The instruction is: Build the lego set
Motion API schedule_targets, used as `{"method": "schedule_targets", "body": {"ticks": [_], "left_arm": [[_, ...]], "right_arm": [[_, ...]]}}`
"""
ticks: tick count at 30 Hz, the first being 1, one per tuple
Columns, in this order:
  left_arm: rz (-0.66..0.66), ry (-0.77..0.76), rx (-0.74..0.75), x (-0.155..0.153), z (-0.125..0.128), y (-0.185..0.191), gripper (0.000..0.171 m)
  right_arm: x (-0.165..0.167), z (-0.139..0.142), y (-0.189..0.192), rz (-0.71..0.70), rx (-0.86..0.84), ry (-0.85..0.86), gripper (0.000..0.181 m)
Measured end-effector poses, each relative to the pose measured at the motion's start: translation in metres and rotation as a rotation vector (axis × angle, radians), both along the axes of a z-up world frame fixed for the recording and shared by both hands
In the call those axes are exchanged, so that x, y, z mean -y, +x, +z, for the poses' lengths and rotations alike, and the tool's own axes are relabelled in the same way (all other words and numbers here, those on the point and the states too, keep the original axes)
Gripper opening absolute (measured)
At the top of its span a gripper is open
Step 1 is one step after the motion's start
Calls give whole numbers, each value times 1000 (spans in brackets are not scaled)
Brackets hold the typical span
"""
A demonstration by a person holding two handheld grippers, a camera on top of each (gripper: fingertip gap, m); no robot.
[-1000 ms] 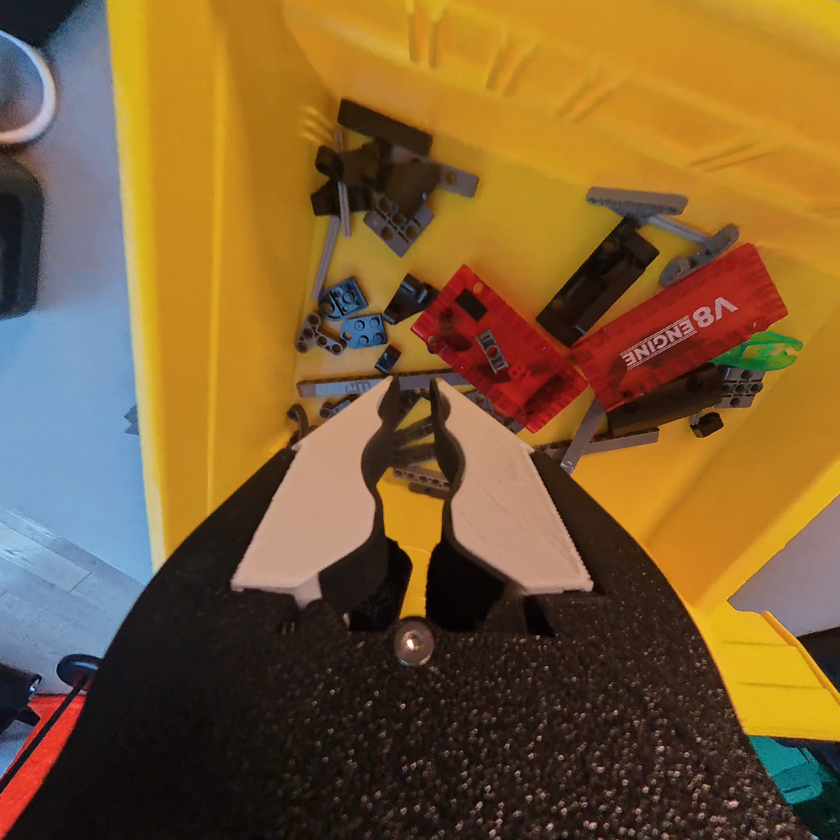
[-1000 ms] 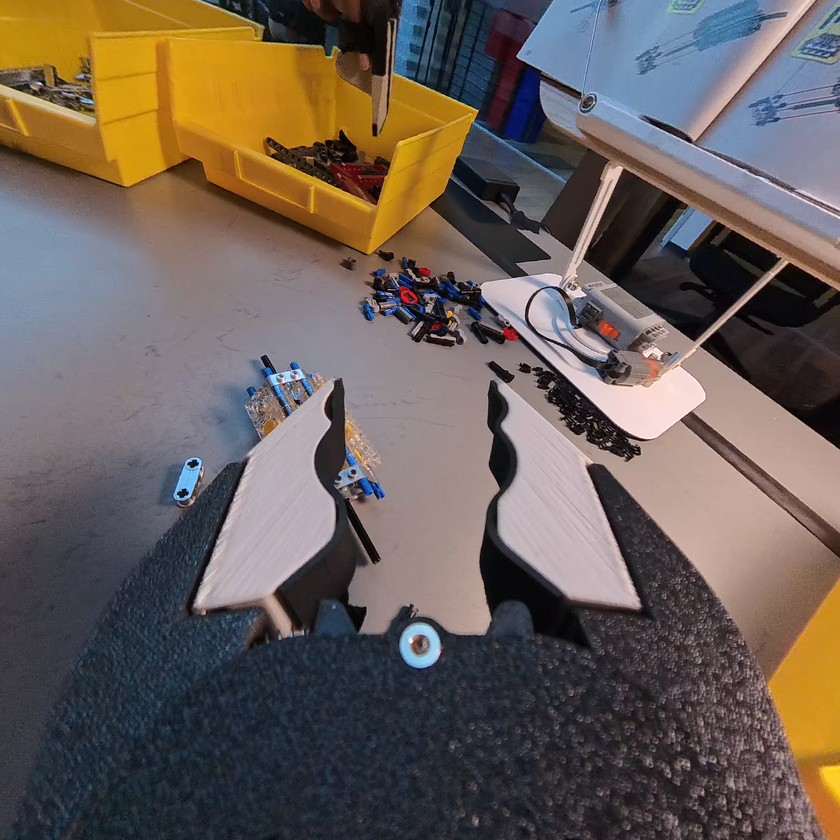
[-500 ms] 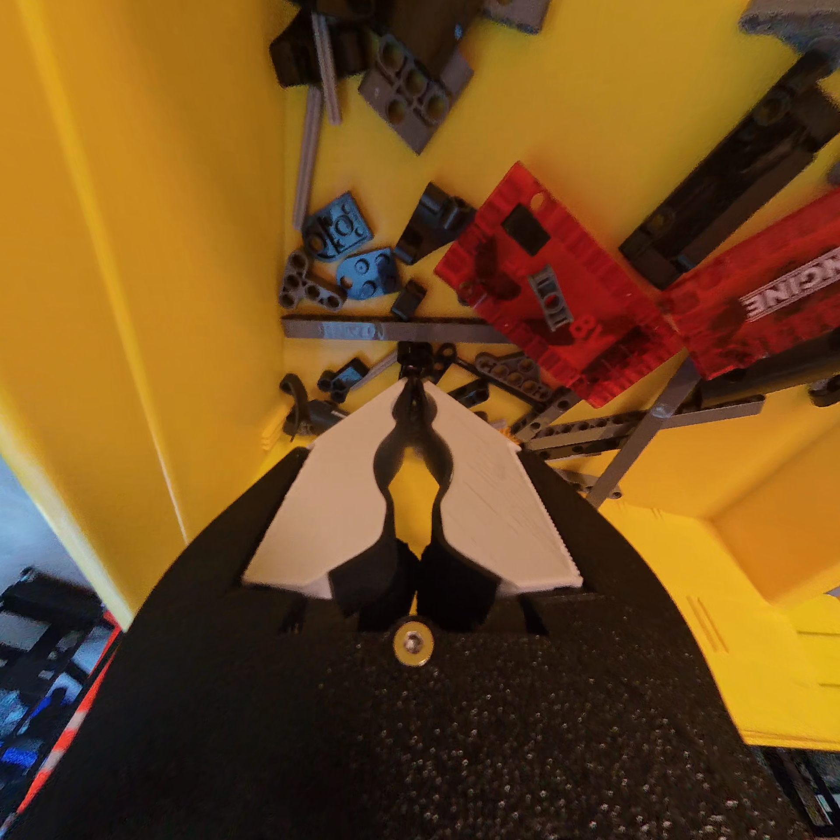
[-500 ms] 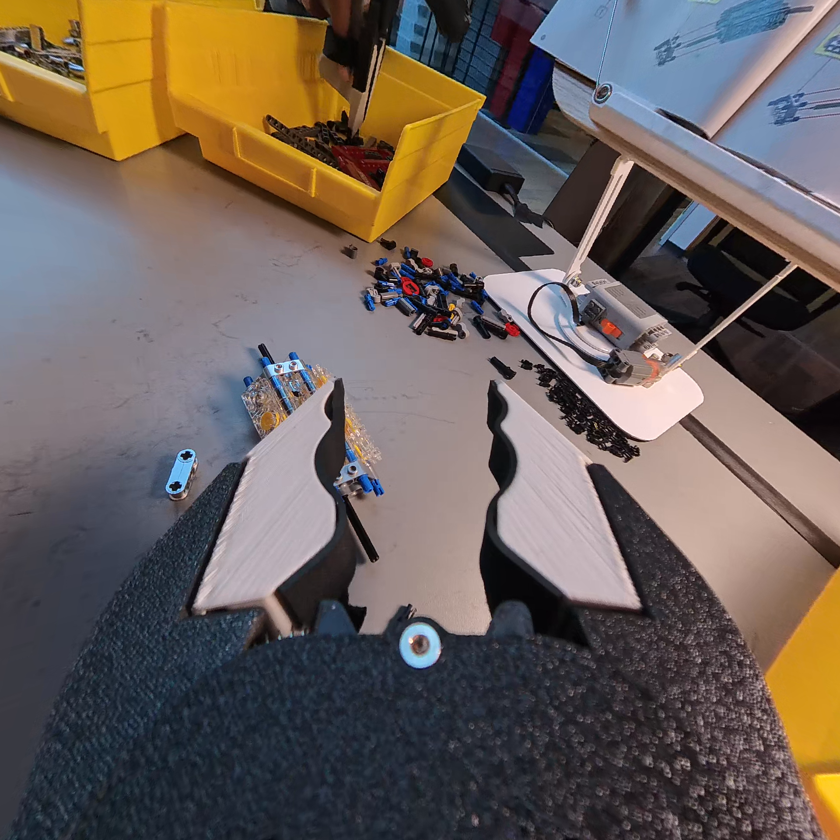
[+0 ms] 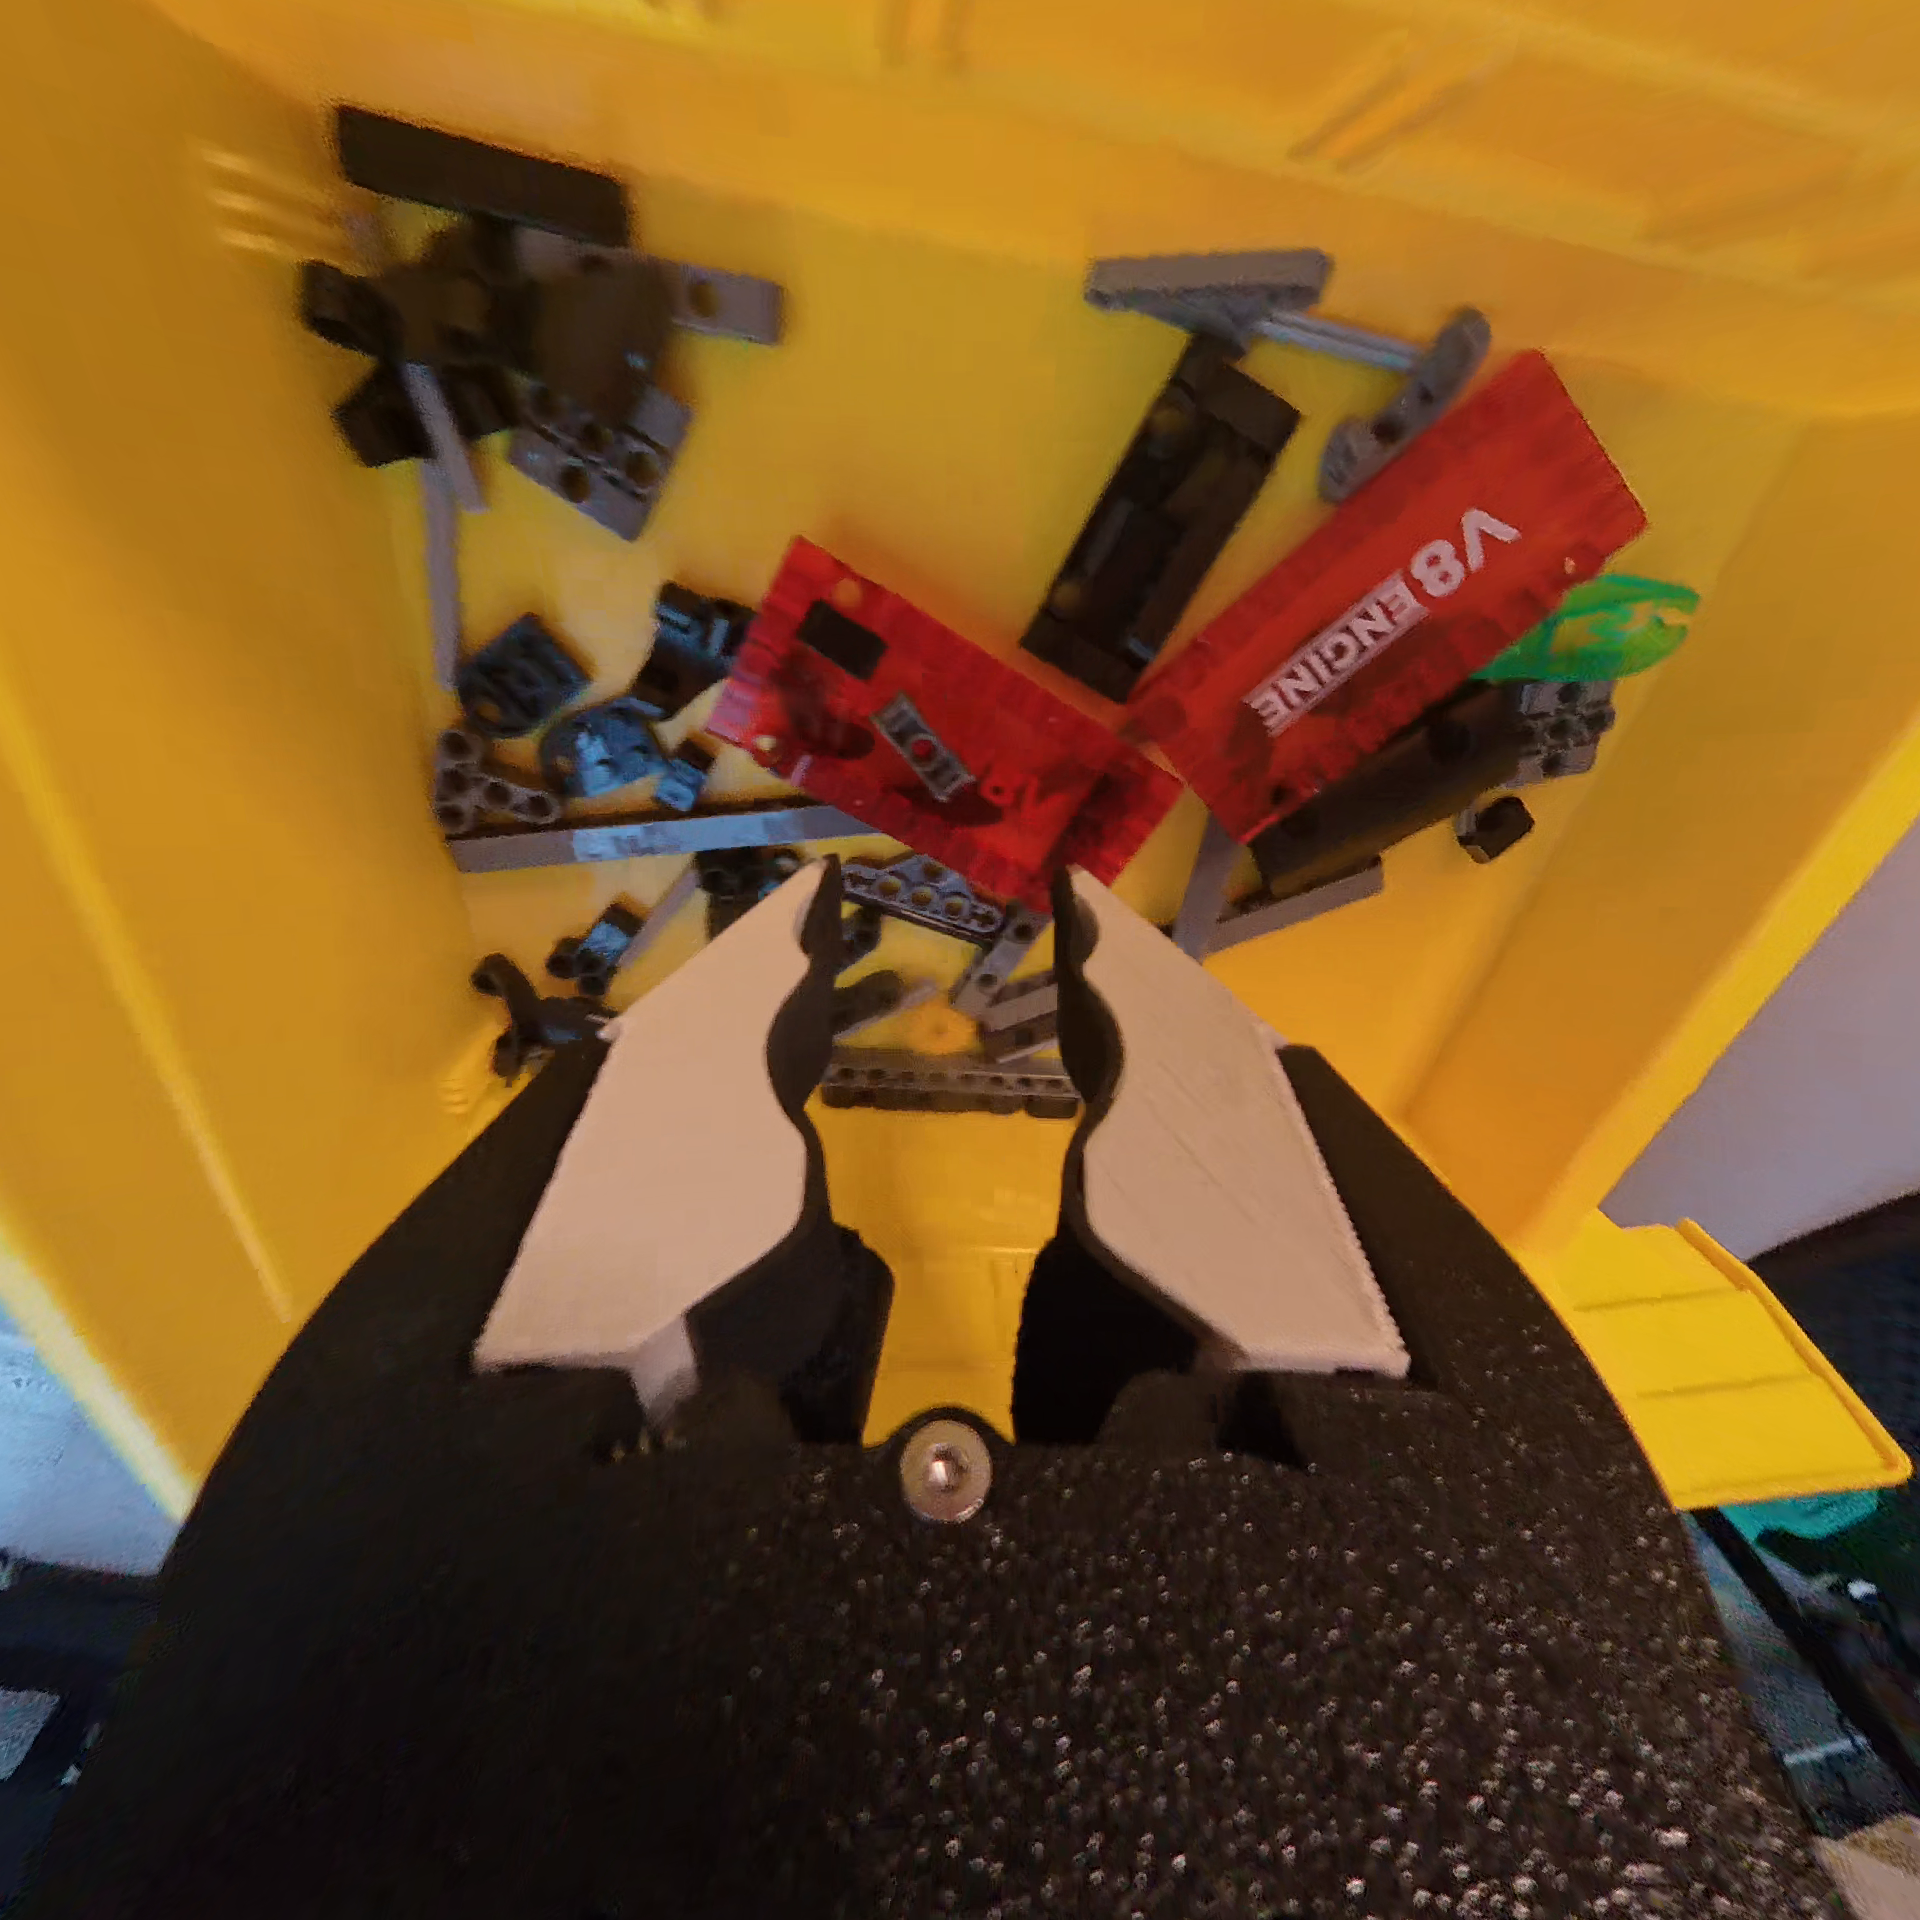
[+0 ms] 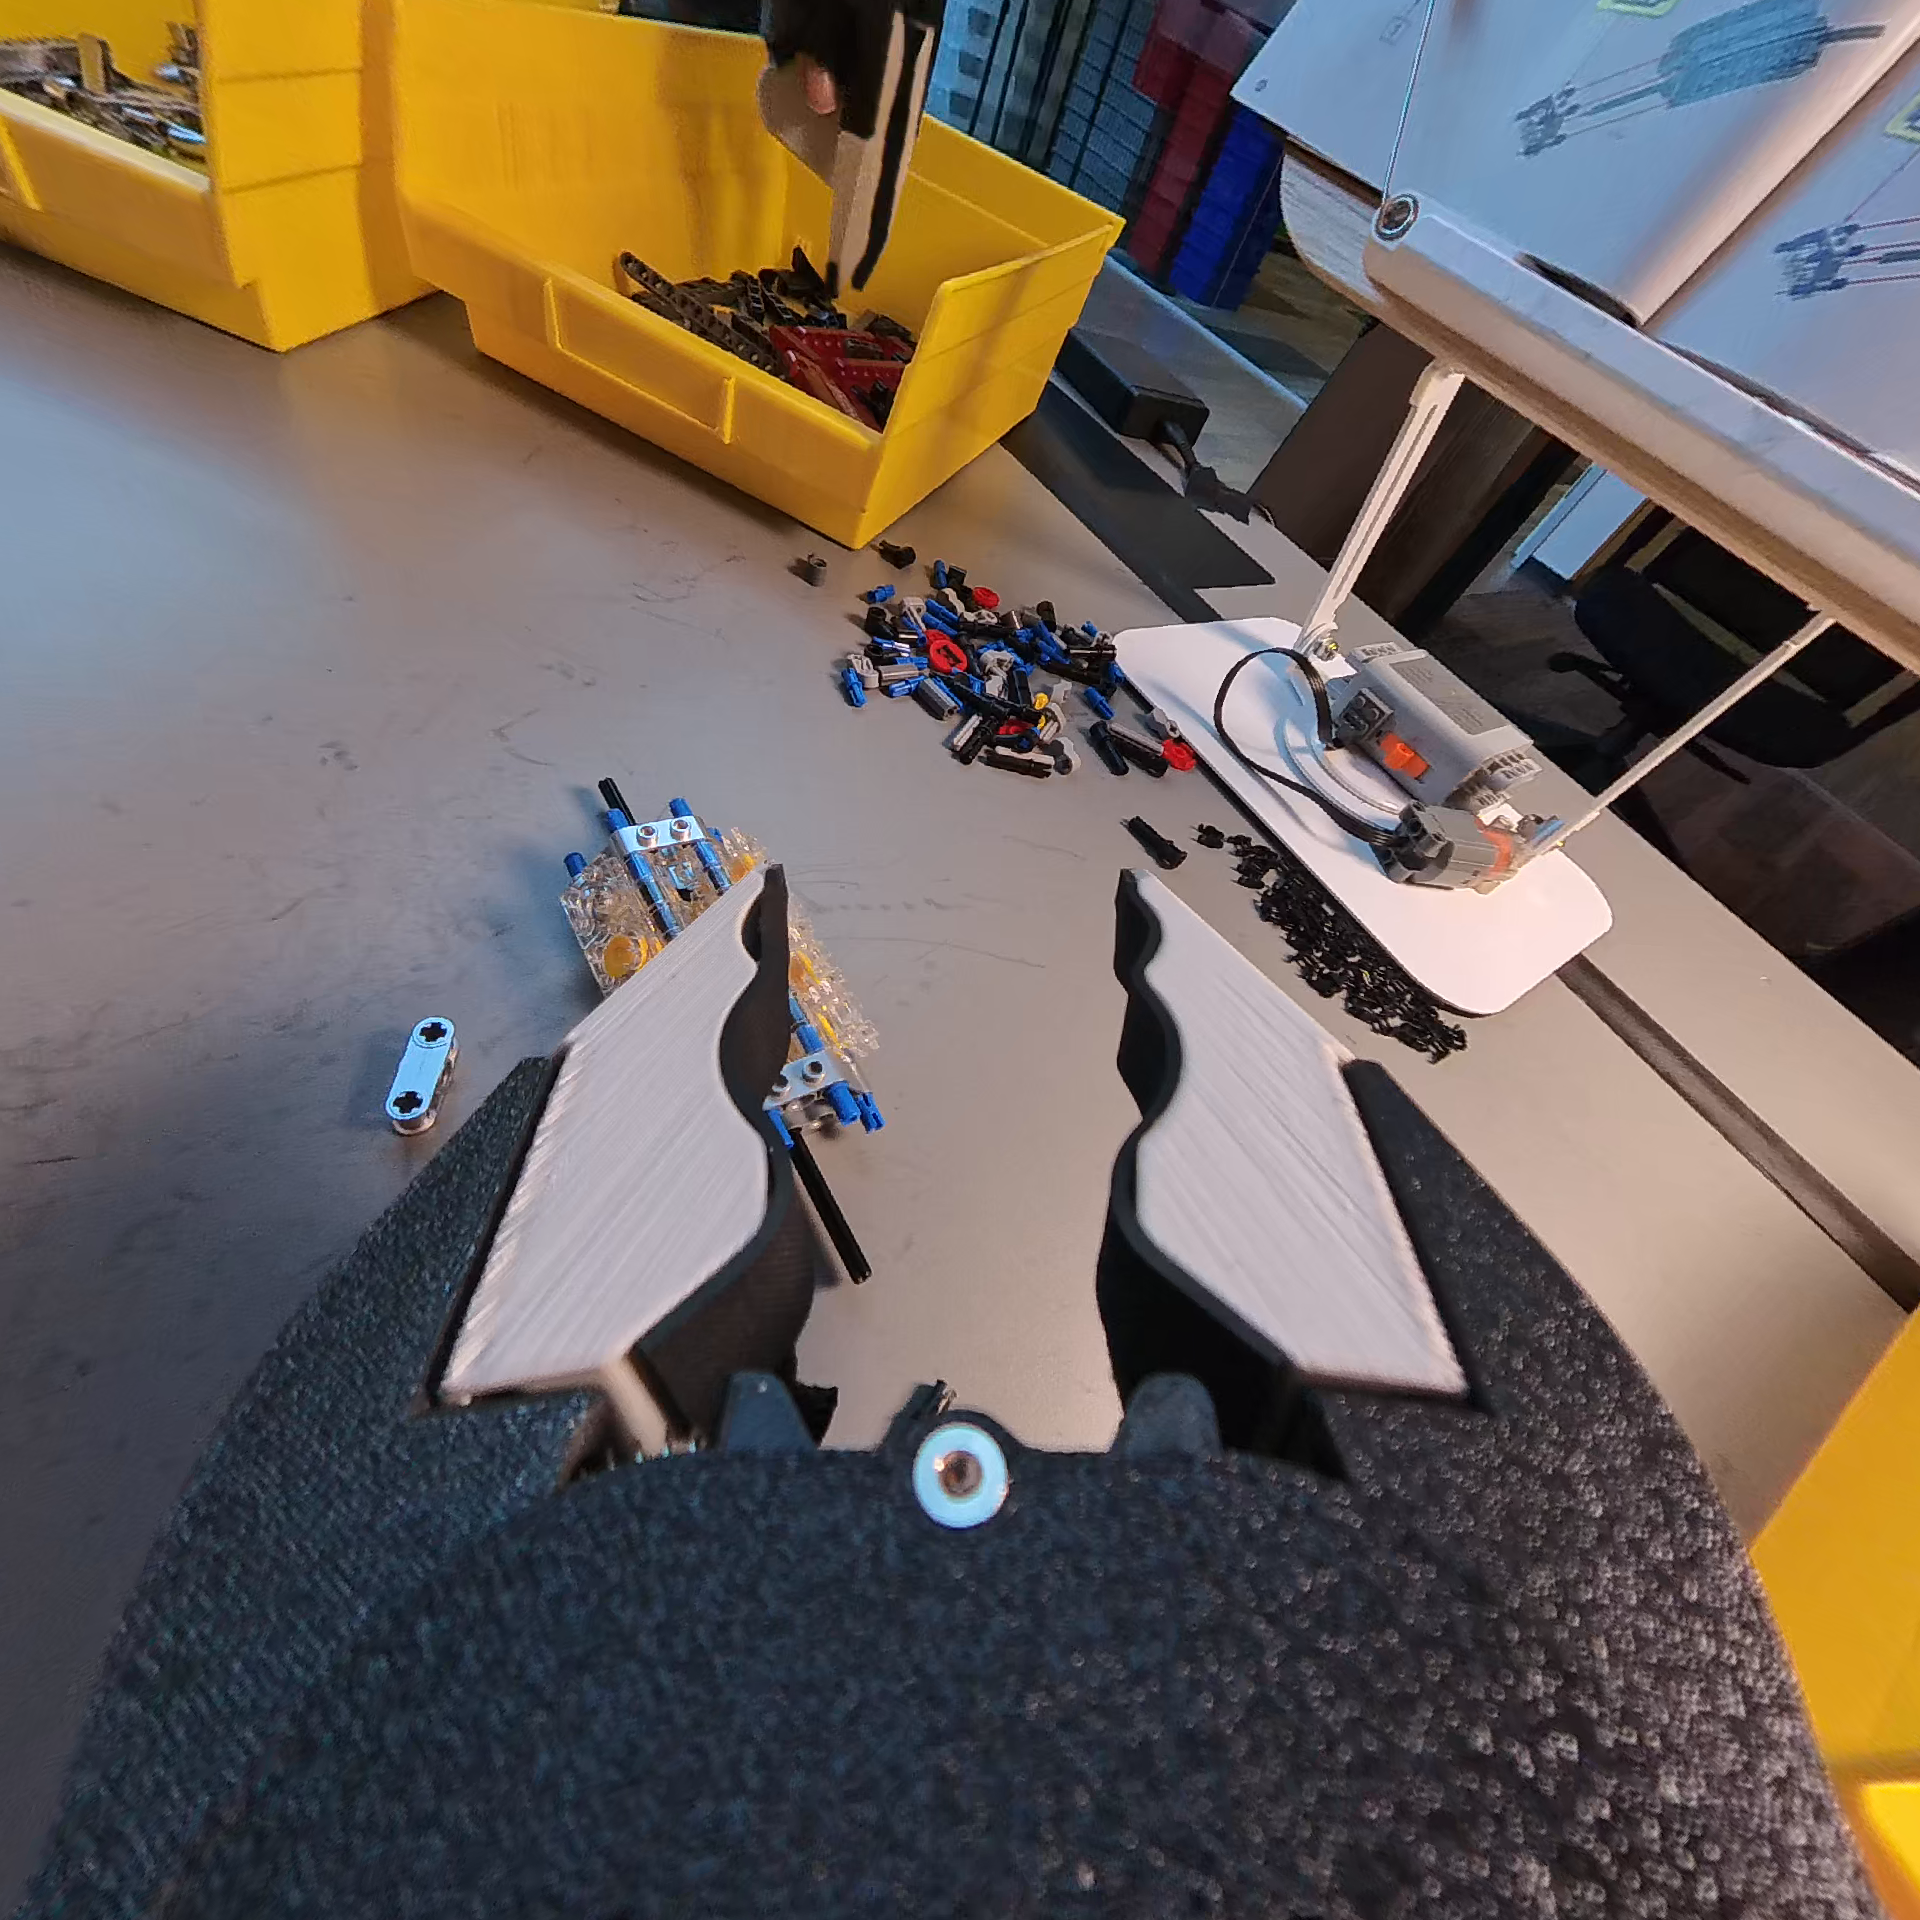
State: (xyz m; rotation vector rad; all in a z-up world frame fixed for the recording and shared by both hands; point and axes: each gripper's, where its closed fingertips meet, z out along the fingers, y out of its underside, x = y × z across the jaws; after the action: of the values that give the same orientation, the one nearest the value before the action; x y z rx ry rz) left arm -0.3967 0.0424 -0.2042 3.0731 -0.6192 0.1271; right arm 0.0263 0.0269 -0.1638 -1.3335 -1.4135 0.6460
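Jaws of the left gripper (image 5: 943, 878) stand apart over the near end of a yellow bin (image 5: 208, 623), with nothing between them. Half a second ago they were pinched together low among the parts; now they are spread and higher, and came away empty as far as I can see. Just under the tips lie a grey beam (image 5: 935, 1081) and small dark links. Just beyond is a red panel (image 5: 935, 748), and farther right a second red panel (image 5: 1382, 623), touching the first at a corner. A black beam (image 5: 1164, 530) lies between them, farther off, and a green piece (image 5: 1590, 634) sits at the far right. The view is blurred.

The right gripper (image 6: 951, 878) hangs spread and empty over the table (image 6: 312, 727), much as before. Its left finger overlaps a clear gear block (image 6: 644, 894), though I cannot tell whether they touch. A grey link (image 6: 421, 1075) lies near left. Farther off is a pile of pins (image 6: 987, 686), and to the right a white plate (image 6: 1455, 935) bears a motor (image 6: 1423, 727). At the far end, the left gripper pokes into the bin.
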Motion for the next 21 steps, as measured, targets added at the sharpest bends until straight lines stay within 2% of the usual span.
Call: {"method": "schedule_targets", "body": {"ticks": [3,6,10,11,16,19,21], "left_arm": [[-39,5,8,5,-8,16,55],[-80,30,-22,4,-16,26,61],[-83,46,-26,0,-18,33,36],[-83,39,-19,1,-19,34,17],[-77,54,-141,-4,-20,10,6],[-11,165,-221,-19,-5,-11,6],[0,240,-222,-27,9,-12,6]], "right_arm": [[1,0,1,1,2,3,61],[1,-1,2,2,10,4,61],[2,-3,2,4,22,12,61],[3,-3,2,5,25,14,61],[3,-3,4,4,30,22,61],[2,-4,4,2,35,27,61],[2,-6,4,3,41,29,61]]}}
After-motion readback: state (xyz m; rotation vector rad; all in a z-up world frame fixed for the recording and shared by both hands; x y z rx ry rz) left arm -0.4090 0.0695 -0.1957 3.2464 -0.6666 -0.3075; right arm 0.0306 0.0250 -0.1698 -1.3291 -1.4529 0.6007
